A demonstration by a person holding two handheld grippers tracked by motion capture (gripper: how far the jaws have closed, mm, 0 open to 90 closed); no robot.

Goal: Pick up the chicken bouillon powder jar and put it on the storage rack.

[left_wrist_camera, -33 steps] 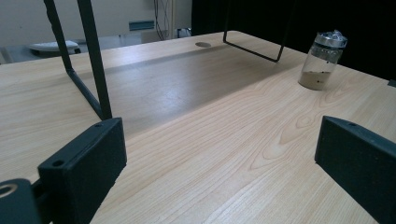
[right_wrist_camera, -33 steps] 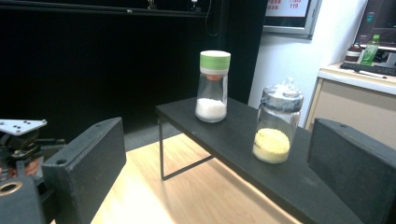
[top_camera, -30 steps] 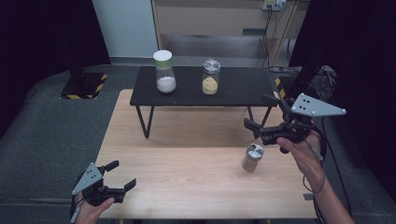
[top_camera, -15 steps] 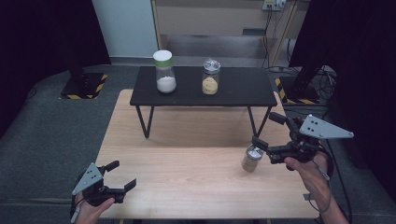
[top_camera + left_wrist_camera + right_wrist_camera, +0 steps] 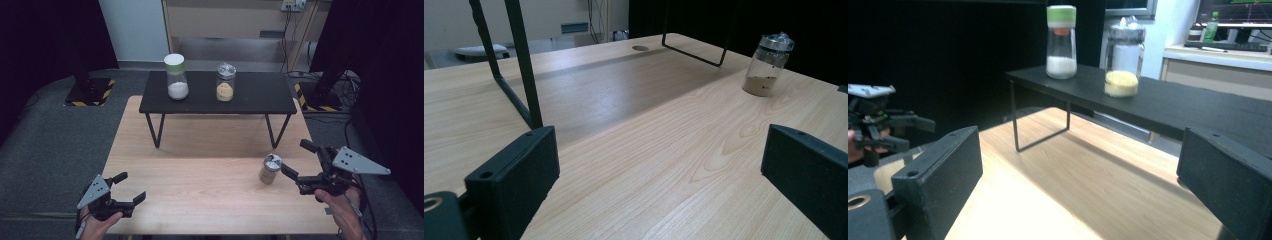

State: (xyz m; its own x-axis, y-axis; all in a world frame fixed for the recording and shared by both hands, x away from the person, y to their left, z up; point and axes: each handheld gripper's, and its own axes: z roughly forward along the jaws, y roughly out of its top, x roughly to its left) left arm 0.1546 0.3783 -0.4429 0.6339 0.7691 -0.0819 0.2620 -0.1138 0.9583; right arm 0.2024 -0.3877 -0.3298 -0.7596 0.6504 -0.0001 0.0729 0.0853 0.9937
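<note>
Now small jar (image 5: 270, 169) just left of right hand-held gripper (image 5: 296, 160); jaws spread, empty.

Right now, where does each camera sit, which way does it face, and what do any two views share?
High view: above the near edge, looking forward and down at the wooden table; both hands hold open tongs, left tongs, right tongs.
Left gripper view: low over the tabletop, facing the small jar; its own jaws show.
Right gripper view: low, facing the black shelf; its own jaws show.
Shared: the high view also shows that jar.
</note>
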